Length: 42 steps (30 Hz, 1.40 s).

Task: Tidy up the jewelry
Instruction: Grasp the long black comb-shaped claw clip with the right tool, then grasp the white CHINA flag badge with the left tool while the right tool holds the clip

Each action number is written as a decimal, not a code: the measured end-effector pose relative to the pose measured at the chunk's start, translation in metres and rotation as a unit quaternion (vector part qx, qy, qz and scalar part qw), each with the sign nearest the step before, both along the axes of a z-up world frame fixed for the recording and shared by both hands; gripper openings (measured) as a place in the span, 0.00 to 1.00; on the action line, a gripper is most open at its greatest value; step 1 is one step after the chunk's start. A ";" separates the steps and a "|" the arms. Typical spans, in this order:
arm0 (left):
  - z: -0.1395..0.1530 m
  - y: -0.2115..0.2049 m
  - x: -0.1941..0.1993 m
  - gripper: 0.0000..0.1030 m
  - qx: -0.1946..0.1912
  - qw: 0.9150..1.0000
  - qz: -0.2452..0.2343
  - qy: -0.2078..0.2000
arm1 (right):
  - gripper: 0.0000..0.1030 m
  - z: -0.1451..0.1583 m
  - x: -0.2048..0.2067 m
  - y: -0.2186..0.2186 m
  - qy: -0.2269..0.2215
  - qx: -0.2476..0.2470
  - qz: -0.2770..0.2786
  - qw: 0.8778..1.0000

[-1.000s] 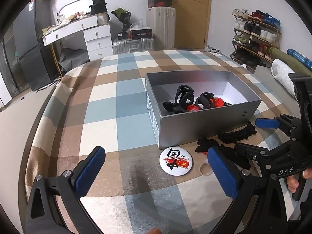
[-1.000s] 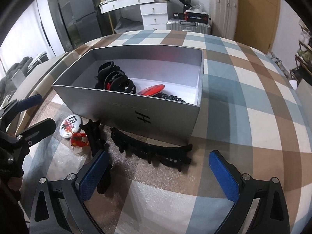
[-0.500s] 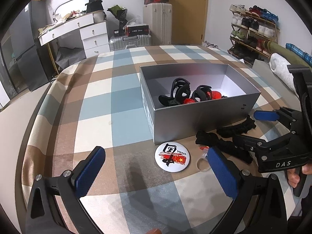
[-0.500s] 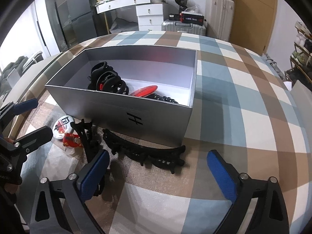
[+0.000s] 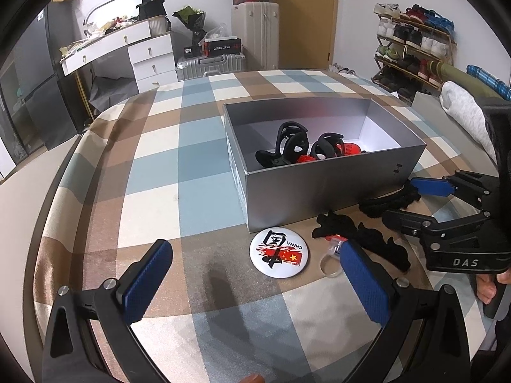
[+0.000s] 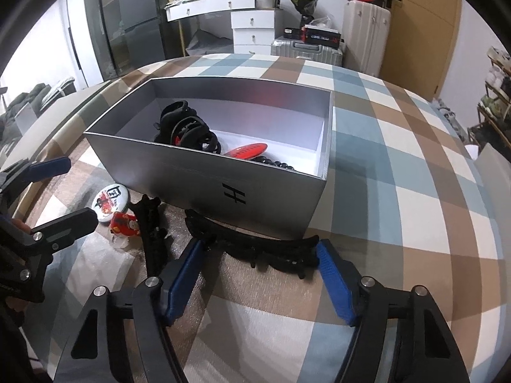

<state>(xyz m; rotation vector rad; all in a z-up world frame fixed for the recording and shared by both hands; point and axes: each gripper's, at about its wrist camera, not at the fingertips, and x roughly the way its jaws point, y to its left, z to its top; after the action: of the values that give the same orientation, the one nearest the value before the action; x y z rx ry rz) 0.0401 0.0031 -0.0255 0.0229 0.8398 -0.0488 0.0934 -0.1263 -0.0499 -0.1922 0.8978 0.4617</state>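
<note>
One checked cloth (image 5: 153,166) in brown, blue and cream covers the whole work surface. On it stands an open silver box (image 6: 204,175) with a white floor, holding black claw clips (image 6: 188,129), a red oval piece (image 6: 246,152) and a string of dark beads (image 6: 279,164) against its near wall. Outside the box, just in front of that wall, lies a long black hair clip (image 6: 255,245); the right gripper (image 6: 258,261) brackets it end to end, jaws closing, blue pads at the clip's tips, and firm contact cannot be confirmed. A second black clip (image 6: 151,226) lies to its left, nearly end-on to the camera. The left gripper (image 5: 255,274) hovers wide open over the cloth with nothing held. Near it lie a round white badge (image 5: 280,252) with red markings, a small red figure charm (image 6: 125,223) and a clear ring (image 5: 330,263).
</note>
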 end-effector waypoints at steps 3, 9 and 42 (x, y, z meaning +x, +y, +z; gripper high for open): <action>-0.001 0.001 0.001 0.99 -0.001 1.000 0.002 0.002 | 0.69 0.004 -0.004 -0.005 -0.001 0.012 0.005 1.000; -0.003 0.006 0.003 0.99 0.002 1.000 0.016 0.008 | 0.69 0.016 -0.009 -0.015 -0.003 0.052 0.013 0.999; -0.015 -0.002 0.007 0.94 0.043 0.998 0.013 0.039 | 0.70 0.037 -0.016 -0.024 -0.023 0.073 0.011 0.997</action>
<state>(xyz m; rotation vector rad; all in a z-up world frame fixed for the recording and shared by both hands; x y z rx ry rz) 0.0468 0.0007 -0.0408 0.0926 0.9205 0.0109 0.0779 -0.1506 -0.0134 -0.0797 0.8141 0.5395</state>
